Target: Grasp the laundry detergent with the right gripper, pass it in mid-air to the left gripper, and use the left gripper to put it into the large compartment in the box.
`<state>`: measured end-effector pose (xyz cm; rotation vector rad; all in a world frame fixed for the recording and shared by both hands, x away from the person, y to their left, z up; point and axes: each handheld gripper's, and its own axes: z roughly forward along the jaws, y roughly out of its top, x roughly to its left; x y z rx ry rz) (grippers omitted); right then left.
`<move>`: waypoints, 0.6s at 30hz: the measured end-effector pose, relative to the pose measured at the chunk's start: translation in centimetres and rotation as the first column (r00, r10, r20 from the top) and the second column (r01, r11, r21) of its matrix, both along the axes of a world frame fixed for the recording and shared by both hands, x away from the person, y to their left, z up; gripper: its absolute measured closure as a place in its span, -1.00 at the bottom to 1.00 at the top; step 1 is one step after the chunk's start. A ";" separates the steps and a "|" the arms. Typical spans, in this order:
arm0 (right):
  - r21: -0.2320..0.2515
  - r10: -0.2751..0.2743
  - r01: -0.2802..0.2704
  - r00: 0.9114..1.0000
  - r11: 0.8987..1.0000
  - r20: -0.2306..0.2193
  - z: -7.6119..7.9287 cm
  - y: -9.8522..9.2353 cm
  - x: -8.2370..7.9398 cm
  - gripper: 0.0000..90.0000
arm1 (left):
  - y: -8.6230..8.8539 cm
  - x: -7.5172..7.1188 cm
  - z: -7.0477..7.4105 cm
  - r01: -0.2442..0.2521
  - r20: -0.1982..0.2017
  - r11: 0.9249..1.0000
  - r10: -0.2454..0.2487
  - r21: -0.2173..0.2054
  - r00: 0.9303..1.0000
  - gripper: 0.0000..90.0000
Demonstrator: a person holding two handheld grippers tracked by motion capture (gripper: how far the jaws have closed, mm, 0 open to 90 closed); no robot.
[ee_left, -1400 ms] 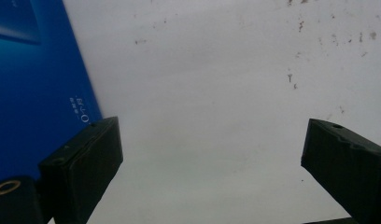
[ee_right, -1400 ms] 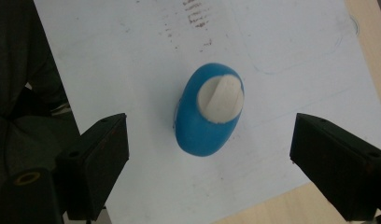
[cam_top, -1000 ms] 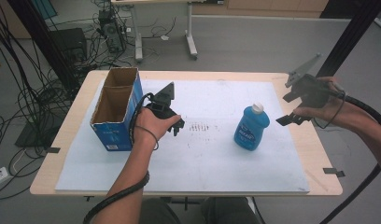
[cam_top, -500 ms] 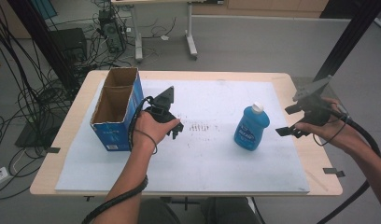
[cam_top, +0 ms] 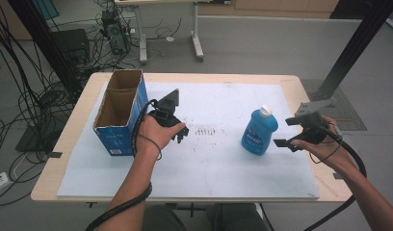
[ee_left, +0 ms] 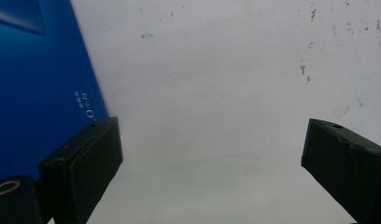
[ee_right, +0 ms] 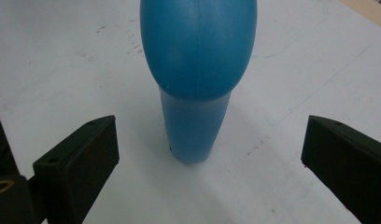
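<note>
High view first: my right gripper point(cam_top: 287, 136) sits low over the white mat point(cam_top: 218, 96), just beside the blue bottle point(cam_top: 258, 132), on the side nearer the table's right edge. The bottle stands upright with its white cap on, well apart from the blue cardboard box point(cam_top: 118, 116) at the mat's left end. My right fingers are spread wide and have just been opening further; the bottle is ahead of them, not yet between the pads, and nothing presses on it.

Right gripper view looks along those two black fingers point(ee_right: 81, 161) at the bottle point(ee_right: 198, 70), which rises in the middle of the gap farther off, its narrower base resting on the mat point(ee_right: 296, 70).

My left gripper point(cam_top: 174, 126) rests close against the open-topped box's right wall, pointing down at the mat. Left gripper view shows its fingers point(ee_left: 86, 163) spread apart with bare white mat point(ee_left: 216, 93) between them; the box's blue side point(ee_left: 39, 84) lies just beside one finger, and I cannot tell whether it touches.
</note>
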<state>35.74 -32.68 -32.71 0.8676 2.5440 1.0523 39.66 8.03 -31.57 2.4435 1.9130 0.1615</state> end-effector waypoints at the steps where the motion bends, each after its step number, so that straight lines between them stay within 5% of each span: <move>1: 0.007 -0.004 0.004 1.000 1.000 0.003 -0.3 0.0 0.0 -0.92 | 0.0 0.0 -0.1 0.000 -0.003 1.000 0.000 0.001 1.000 -0.87; 18: 0.079 -0.032 0.025 0.996 0.997 0.086 -3.6 1.2 0.3 -0.94 | 0.1 0.0 -0.6 -0.009 -0.003 1.000 0.009 0.004 1.000 -0.87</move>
